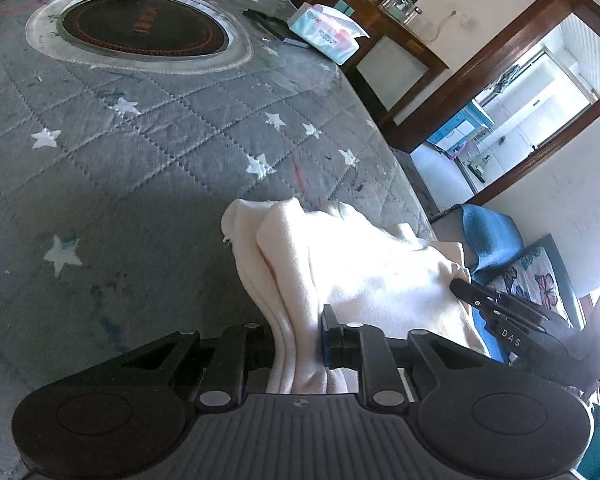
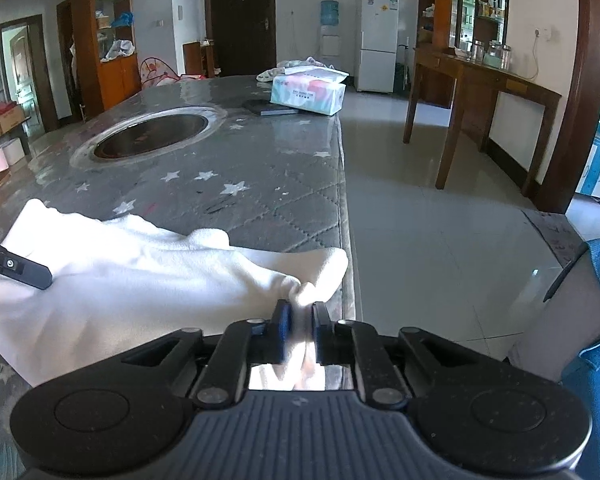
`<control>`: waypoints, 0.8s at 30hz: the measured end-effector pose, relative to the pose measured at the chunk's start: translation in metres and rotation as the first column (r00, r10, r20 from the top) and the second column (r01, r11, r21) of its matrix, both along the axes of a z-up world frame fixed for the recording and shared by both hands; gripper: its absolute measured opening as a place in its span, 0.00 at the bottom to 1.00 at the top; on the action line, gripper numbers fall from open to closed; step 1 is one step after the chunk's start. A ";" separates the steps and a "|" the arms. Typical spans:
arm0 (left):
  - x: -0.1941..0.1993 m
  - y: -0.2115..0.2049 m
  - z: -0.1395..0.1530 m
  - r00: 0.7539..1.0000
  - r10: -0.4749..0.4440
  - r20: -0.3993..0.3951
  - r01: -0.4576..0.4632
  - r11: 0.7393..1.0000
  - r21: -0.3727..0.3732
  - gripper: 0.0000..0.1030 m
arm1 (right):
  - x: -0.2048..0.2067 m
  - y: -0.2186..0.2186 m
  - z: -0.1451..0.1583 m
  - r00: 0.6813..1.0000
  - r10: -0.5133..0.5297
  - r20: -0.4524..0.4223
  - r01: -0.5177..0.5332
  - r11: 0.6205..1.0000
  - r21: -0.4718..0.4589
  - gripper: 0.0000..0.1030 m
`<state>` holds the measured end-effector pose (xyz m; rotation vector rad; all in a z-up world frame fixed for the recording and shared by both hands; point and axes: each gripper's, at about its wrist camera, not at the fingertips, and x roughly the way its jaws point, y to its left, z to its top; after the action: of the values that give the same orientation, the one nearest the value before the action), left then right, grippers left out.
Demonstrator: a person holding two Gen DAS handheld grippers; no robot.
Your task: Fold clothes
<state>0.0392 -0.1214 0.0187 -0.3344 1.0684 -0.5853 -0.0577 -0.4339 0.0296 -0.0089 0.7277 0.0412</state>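
Your left gripper [image 1: 296,340] pinches a bunched edge of the white cloth [image 2: 140,264]; your right gripper [image 2: 298,320] pinches its other end. The cloth lies stretched between them, long axis along the table's [image 2: 260,184] near edge.

The cloth [image 1: 364,276] is hidden where it passes between the fingers of the left gripper [image 1: 296,338], and its lower part is covered by the gripper body at the bottom centre of the left view. In the right view the pinched corner is blurred between the fingers of the right gripper [image 2: 299,330], and the cloth is cut off at the left edge. The left gripper is cut off there too, with only one finger tip seen. The print on the tissue pack [image 2: 308,94] is too small to be read. A person's sleeve [image 2: 598,360] is cut off at the lower right edge.
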 end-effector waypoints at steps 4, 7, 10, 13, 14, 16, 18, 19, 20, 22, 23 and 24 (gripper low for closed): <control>-0.005 0.006 0.004 1.000 -0.007 0.025 0.007 1.000 0.022 0.33 | -0.005 -0.001 0.002 1.000 -0.001 -0.002 0.001 1.000 -0.003 0.19; -0.007 0.014 0.010 0.999 0.006 0.052 -0.008 0.999 0.049 0.38 | -0.009 -0.002 0.009 1.000 -0.004 0.011 0.005 1.000 -0.006 0.19; -0.006 0.025 0.018 0.997 0.037 0.073 -0.041 0.998 0.047 0.38 | -0.011 -0.002 0.017 0.999 -0.003 0.035 0.003 1.000 -0.008 0.19; -0.004 0.031 0.029 0.992 0.073 0.102 -0.078 0.996 0.041 0.38 | -0.010 0.001 0.024 0.998 0.005 0.055 -0.005 1.000 0.011 0.19; -0.003 0.032 0.033 0.990 0.080 0.112 -0.084 0.996 0.034 0.38 | -0.008 0.004 0.024 0.998 0.013 0.056 -0.014 1.000 0.014 0.19; 0.000 0.031 0.041 0.988 0.087 0.129 -0.090 0.996 0.019 0.38 | -0.004 0.009 0.025 0.998 0.030 0.058 -0.031 0.999 0.019 0.19; 0.003 0.027 0.044 0.987 0.093 0.134 -0.095 0.995 0.013 0.38 | 0.000 0.015 0.025 0.997 0.046 0.061 -0.048 0.999 0.025 0.19; 0.006 0.025 0.044 0.987 0.099 0.126 -0.100 0.995 0.005 0.38 | 0.002 0.018 0.025 0.997 0.054 0.061 -0.056 0.998 0.026 0.19; 0.010 0.024 0.043 0.988 0.105 0.115 -0.106 0.994 -0.004 0.38 | 0.004 0.020 0.024 0.996 0.060 0.060 -0.062 0.998 0.025 0.19; 0.019 0.021 0.038 0.988 0.129 0.080 -0.127 0.992 -0.023 0.38 | 0.009 0.025 0.021 0.996 0.068 0.056 -0.070 0.997 0.033 0.20; 0.024 0.020 0.036 0.988 0.140 0.063 -0.139 0.990 -0.031 0.38 | 0.010 0.026 0.019 0.996 0.070 0.055 -0.072 0.997 0.035 0.20; 0.029 0.019 0.033 0.988 0.150 0.047 -0.149 0.988 -0.037 0.38 | 0.012 0.028 0.018 0.996 0.072 0.053 -0.074 0.997 0.036 0.20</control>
<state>0.0685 -0.1021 0.0521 -0.4232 0.9770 -0.4752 -0.0456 -0.4063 0.0476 0.0001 0.6744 0.1241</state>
